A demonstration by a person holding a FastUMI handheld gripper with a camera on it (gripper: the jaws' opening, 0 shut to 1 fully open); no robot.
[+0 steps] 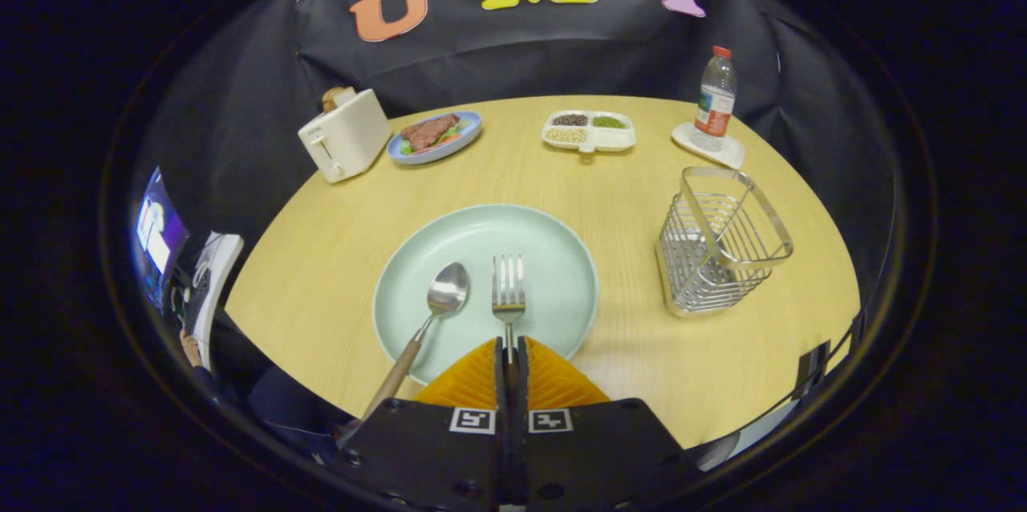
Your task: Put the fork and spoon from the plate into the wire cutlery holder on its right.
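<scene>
The gripper [511,351] was clamped on the fork's [508,291] handle over the plate [562,255]; the spoon [437,307] lay beside it at ten o'clock; the wire cutlery holder [722,243] stood at two o'clock; beyond were a toaster [343,135], a meat plate [434,137], a divided dish [590,132] and a bottle [715,99], its label unreadable.

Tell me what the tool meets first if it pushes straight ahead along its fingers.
The tool is shut on the fork handle, tines leading. Straight on lies the pale green plate's far rim, then bare table; height is unclear.
</scene>
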